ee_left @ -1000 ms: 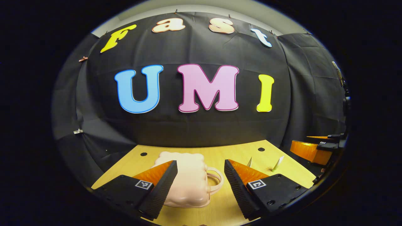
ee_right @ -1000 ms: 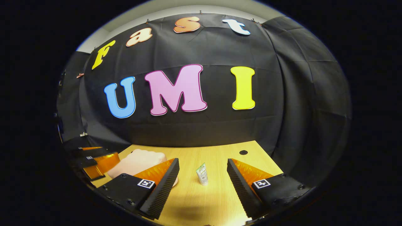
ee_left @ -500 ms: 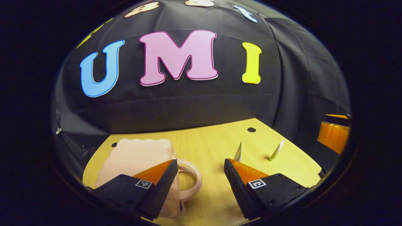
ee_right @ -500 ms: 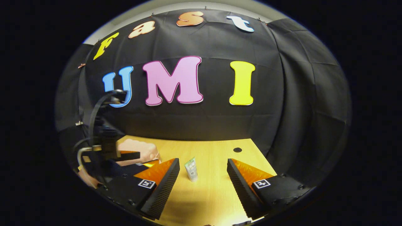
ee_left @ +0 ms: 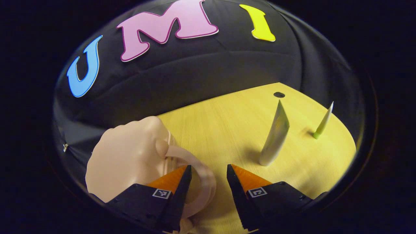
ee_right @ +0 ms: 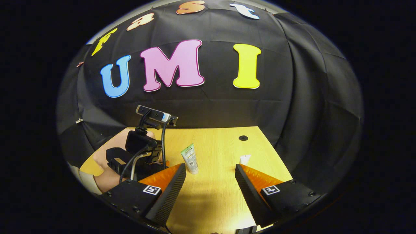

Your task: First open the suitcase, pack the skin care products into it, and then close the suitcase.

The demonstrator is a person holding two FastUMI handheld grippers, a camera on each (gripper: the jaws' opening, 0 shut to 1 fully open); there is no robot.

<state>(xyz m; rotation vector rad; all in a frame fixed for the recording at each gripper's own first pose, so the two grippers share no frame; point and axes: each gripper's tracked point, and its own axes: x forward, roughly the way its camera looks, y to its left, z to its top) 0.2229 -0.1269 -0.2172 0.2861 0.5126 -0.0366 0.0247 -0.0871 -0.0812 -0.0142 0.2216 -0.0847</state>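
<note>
Left claw point(ee_left: 209, 175) spread over suitcase point(ee_left: 130, 156) handle point(ee_left: 198, 175), tube point(ee_left: 274, 136) near

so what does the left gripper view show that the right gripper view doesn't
Left gripper view: the suitcase close up, its handle right at the open left gripper.
Right gripper view: that gripper from outside, with its camera on top, and the open right gripper.
Both: the table, the near tube and the far tube, both standing.

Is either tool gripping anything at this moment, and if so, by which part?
Nothing is held. The left tool is open, its fingers straddling the pink suitcase's handle without pressing on it. The right tool is open over bare table.
</note>
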